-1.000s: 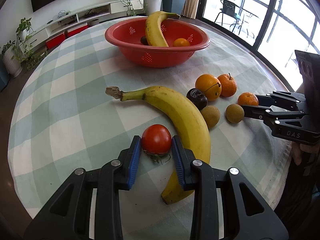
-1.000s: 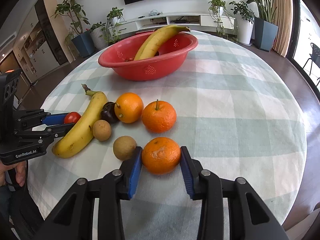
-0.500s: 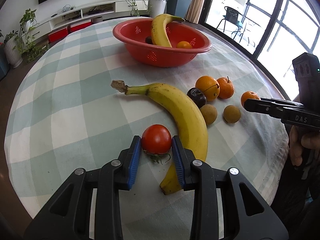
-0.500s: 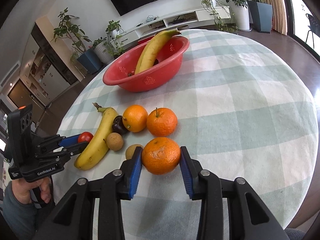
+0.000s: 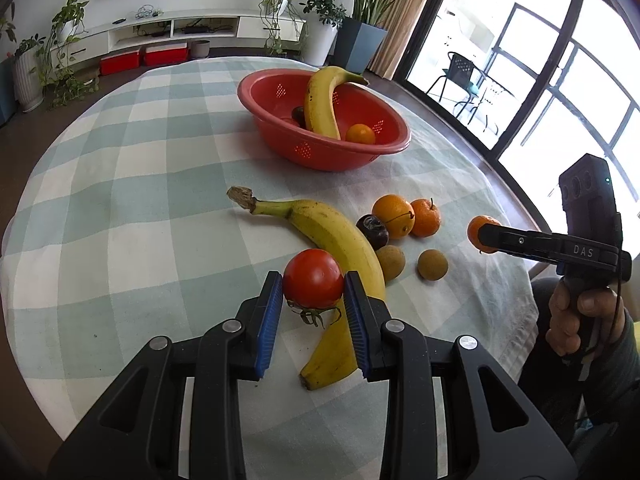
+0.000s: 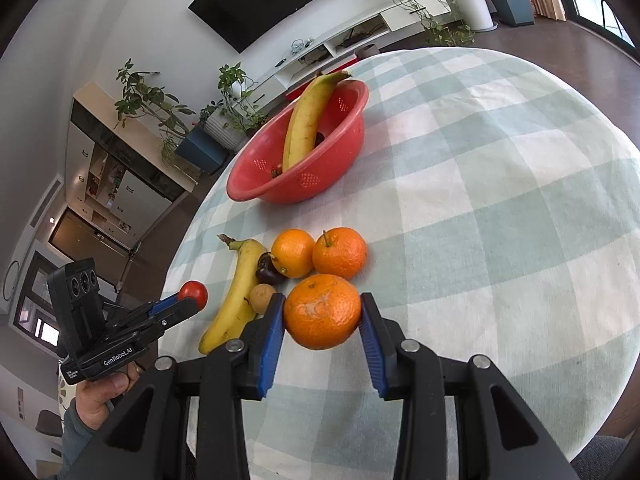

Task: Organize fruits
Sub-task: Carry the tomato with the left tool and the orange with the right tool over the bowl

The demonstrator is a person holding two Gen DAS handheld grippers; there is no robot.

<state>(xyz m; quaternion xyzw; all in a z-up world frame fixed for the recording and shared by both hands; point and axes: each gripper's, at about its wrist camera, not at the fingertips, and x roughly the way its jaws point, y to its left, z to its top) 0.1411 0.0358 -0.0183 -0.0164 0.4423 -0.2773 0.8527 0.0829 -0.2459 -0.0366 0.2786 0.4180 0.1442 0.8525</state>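
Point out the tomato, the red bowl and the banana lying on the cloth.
tomato [image 5: 313, 278], left wrist view, middle of its skin
red bowl [image 5: 320, 156], left wrist view, outer wall
banana [image 5: 336, 236], left wrist view, middle of its peel

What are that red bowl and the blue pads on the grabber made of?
The red bowl looks like moulded plastic: smooth, slightly glossy, with punched drain holes. The blue pads on the left gripper seem ribbed rubber or soft plastic, though material isn't certain; they clamp a tomato.

"das" is read on the right gripper body | "genrobot.ai" is read on the left gripper body
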